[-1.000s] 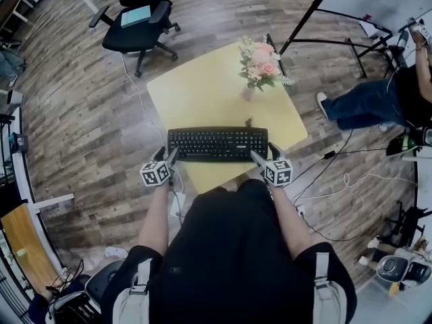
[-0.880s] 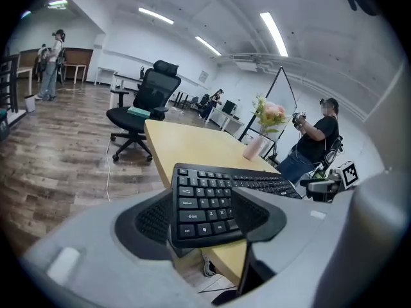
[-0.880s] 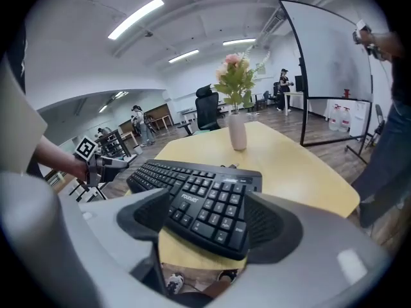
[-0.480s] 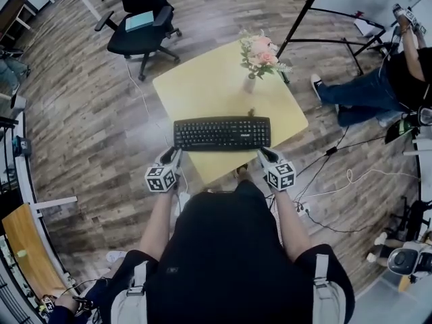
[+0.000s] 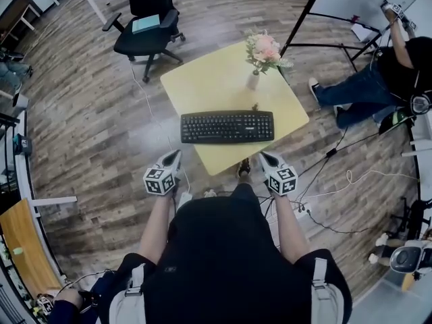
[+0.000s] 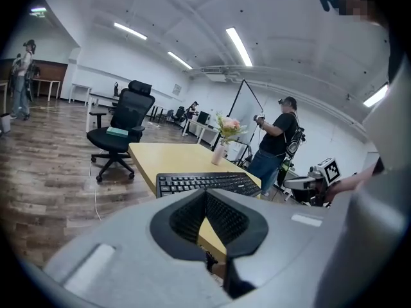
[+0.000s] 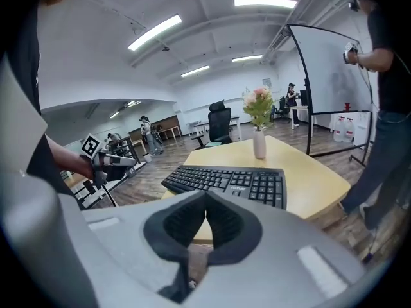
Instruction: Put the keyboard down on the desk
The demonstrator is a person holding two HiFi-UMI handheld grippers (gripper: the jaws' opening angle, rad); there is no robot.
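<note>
A black keyboard [image 5: 227,127] lies flat on the small yellow desk [image 5: 209,86], close to its near edge. It also shows ahead of each gripper, the keyboard [image 6: 204,183] in the left gripper view and the keyboard [image 7: 228,182] in the right one. My left gripper [image 5: 173,158] hangs short of the desk, below the keyboard's left end, shut with nothing in it. My right gripper [image 5: 266,159] is likewise short of the desk below the keyboard's right end, shut and empty. In both gripper views the pads [image 6: 207,215] [image 7: 205,222] meet with no gap.
A vase of pink flowers [image 5: 263,54] stands at the desk's far right. A black office chair [image 5: 146,19] sits beyond the desk. A person [image 5: 364,79] and a whiteboard stand [image 5: 324,19] are at the right. Cables [image 5: 337,181] trail over the wooden floor.
Both grippers let go of the keyboard's ends, drew back toward me and shut. The keyboard now rests alone on the desk.
</note>
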